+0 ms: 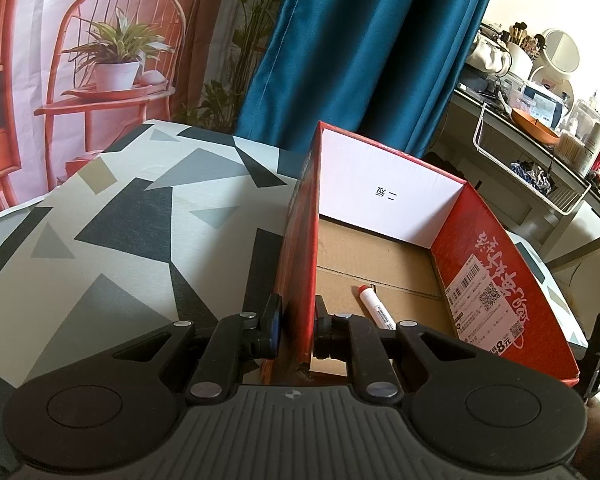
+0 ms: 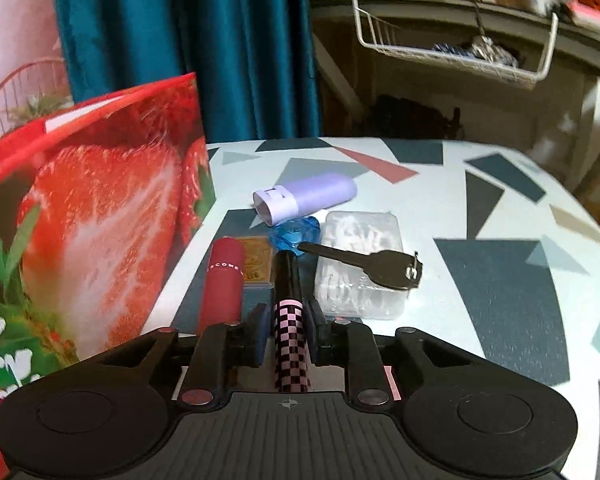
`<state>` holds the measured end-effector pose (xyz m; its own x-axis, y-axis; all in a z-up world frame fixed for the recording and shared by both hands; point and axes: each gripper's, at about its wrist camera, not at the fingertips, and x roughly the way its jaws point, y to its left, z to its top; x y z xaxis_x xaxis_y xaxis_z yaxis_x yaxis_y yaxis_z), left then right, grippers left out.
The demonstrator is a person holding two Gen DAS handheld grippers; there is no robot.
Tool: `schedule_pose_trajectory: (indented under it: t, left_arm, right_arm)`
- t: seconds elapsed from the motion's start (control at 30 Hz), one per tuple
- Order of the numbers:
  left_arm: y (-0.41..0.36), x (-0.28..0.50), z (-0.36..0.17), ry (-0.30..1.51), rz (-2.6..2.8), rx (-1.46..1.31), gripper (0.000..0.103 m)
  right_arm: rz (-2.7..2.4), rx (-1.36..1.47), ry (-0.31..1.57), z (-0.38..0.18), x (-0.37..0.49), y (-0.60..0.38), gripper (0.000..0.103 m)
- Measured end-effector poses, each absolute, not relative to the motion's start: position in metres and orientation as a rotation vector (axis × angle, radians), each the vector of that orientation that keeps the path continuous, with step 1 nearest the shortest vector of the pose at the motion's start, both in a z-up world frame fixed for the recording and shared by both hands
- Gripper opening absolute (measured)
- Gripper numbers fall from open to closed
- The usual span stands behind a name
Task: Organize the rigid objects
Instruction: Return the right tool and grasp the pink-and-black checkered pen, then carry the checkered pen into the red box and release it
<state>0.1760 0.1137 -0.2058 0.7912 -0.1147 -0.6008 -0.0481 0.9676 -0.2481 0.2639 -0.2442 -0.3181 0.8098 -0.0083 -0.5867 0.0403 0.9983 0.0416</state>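
My left gripper is shut on the left wall of a red cardboard box, one pad on each side. A white marker with a red cap lies on the box's brown floor. My right gripper is shut on a black and pink checkered tube and holds it just over the table. Beside it lie a dark red tube, a lilac cylinder, a blue clear object, a small gold box, a clear plastic box and a black key on top of it.
The red box's strawberry-printed outer wall stands to the left in the right wrist view. The table has a geometric patterned cloth. A blue curtain hangs behind. A cluttered shelf with a white wire basket stands at the right.
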Motion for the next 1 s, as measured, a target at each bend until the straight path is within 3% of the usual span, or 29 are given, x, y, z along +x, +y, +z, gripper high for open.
schedule_pose_trajectory:
  t: [0.63,1.0]
  left_arm:
    - [0.112,0.175,-0.206,0.654,-0.036,-0.266,0.016]
    - [0.113,0.175,-0.206,0.661,-0.030,-0.268,0.016]
  right_arm:
    - [-0.022,-0.004,0.621,-0.318,0.256,-0.234,0.017]
    - [0.029,0.154,0.601,-0.303,0.236,-0.248,0.015]
